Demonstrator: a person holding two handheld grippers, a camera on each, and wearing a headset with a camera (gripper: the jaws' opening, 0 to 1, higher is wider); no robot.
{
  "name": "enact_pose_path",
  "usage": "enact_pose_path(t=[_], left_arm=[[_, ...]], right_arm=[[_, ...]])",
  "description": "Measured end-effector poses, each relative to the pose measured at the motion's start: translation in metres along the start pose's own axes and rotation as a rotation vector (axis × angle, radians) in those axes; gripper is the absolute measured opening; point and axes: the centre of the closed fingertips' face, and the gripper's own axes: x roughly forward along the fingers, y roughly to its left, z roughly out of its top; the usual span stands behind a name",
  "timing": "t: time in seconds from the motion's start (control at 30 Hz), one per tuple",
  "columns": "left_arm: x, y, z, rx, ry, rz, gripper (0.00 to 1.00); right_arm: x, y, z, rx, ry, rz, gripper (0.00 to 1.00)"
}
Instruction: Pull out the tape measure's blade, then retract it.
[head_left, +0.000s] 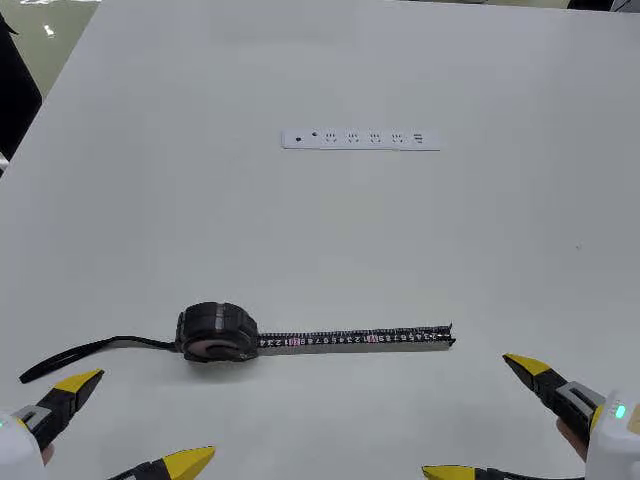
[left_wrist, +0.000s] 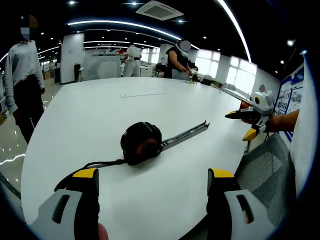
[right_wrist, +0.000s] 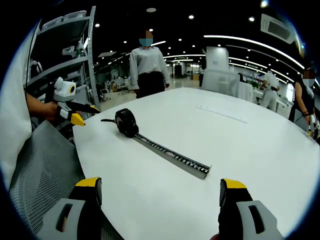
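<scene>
A black tape measure (head_left: 215, 333) lies on the white table (head_left: 330, 230) with its blade (head_left: 355, 339) drawn out to the right and flat on the surface; its black wrist strap (head_left: 85, 353) trails left. The case (left_wrist: 142, 143) and blade (left_wrist: 185, 135) sit ahead of my left gripper (left_wrist: 152, 181), which is open and apart from them. My left gripper (head_left: 135, 420) is at the lower left. My right gripper (head_left: 485, 415), at the lower right, is open near the blade's tip (right_wrist: 202, 171). The case (right_wrist: 127, 122) lies farther off. Nothing is held.
A white power strip (head_left: 360, 139) lies flat in the middle of the table, far beyond the tape. The table edge runs close to both grippers. Several people stand around the far side of the table (left_wrist: 150, 95) and behind it (right_wrist: 148, 65).
</scene>
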Motion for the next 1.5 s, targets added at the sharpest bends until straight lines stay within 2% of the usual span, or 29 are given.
enact_pose_path(t=[0.3,0.6,0.77,0.9,1.17,1.37,1.47,1.5], left_arm=[[0.019,-0.004,0.012,0.008,-0.002,-0.002,0.87],[0.041,-0.009,0.019,-0.009,0.004,-0.004,0.86],[0.052,-0.011,0.02,-0.027,0.006,-0.014,0.85],[0.061,-0.014,0.015,-0.03,0.022,-0.022,0.85],[0.072,-0.011,0.014,-0.036,0.03,-0.026,0.83],[0.077,-0.01,0.017,-0.043,0.021,-0.005,0.85],[0.08,-0.008,0.018,-0.07,0.012,0.011,0.85],[0.081,-0.006,0.02,-0.118,-0.006,0.042,0.85]], right_arm=[[0.001,-0.006,-0.003,0.003,0.006,-0.008,0.99],[0.001,-0.015,-0.001,-0.002,0.004,-0.008,0.99],[0.002,-0.02,0.0,-0.005,0.004,-0.008,0.98],[0.001,-0.023,0.003,-0.008,0.0,-0.007,0.98],[0.0,-0.028,0.001,-0.004,0.004,-0.013,0.98],[0.003,-0.028,-0.001,-0.004,0.01,-0.006,0.97],[0.006,-0.029,-0.001,-0.002,0.013,0.003,0.96],[0.008,-0.029,-0.002,-0.003,0.025,0.016,0.93]])
